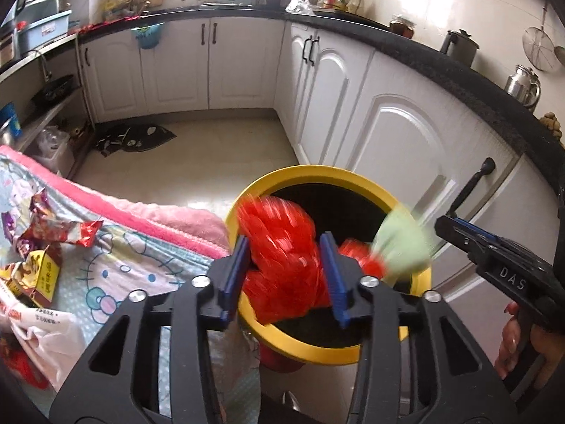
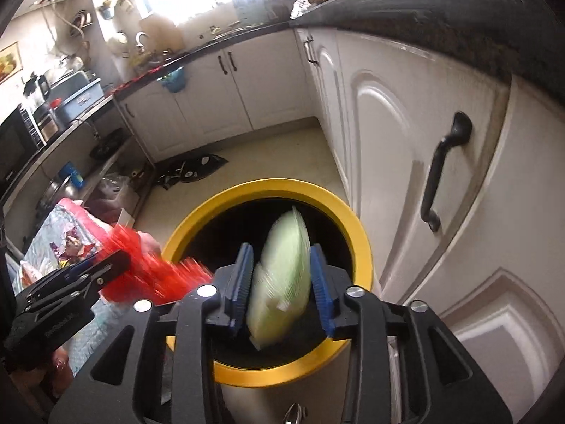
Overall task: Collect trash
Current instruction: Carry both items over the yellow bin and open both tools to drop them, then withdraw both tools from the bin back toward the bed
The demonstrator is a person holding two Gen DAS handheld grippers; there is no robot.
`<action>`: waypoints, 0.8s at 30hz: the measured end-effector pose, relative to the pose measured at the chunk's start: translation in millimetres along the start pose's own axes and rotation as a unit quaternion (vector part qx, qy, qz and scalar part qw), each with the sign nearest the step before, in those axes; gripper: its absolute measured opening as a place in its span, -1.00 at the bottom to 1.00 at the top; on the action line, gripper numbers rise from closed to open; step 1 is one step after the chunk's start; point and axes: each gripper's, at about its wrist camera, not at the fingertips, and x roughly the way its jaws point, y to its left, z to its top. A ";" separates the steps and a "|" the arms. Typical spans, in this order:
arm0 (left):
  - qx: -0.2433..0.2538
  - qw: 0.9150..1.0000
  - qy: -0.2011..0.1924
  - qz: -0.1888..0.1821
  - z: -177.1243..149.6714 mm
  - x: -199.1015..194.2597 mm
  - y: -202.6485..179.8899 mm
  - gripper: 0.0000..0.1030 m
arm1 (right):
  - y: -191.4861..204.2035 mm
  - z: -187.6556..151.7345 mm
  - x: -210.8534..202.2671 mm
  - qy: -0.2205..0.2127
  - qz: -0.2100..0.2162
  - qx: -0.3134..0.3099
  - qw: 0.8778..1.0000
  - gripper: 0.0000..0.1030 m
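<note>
Dropping stage: left gripper (image 1: pixel 287 277) clamped on red wrapper (image 1: pixel 279 247), right gripper (image 2: pixel 280 286) clamped on pale green packet (image 2: pixel 282 268), both over yellow-rimmed bin (image 2: pixel 356 236) mouth. Judgement: centre over dark opening, part jaws fully. More wrappers (image 1: pixel 46 240) wait on cloth (image 1: pixel 134 247).

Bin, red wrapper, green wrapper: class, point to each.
bin (image 2: pixel 197 219): right wrist view, yellow rim, left side.
red wrapper (image 1: pixel 279 233): left wrist view, middle, between the fingers.
green wrapper (image 2: pixel 282 265): right wrist view, middle, between the fingers.
</note>
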 end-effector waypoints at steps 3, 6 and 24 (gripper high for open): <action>-0.009 1.000 -0.003 0.001 -1.7 -3.4 6.6 0.05 | 1.2 -1.9 -1.8 -0.002 0.000 0.003 1.000 -0.09; -0.012 1.000 -0.010 0.008 -3.8 -10.7 12.4 0.23 | 6.6 -0.3 -2.8 -0.007 0.000 -0.008 1.000 0.01; -0.059 0.992 -0.094 0.066 -10.0 -102.4 54.2 0.79 | 65.0 5.5 -48.6 -0.063 0.059 -0.085 0.993 0.34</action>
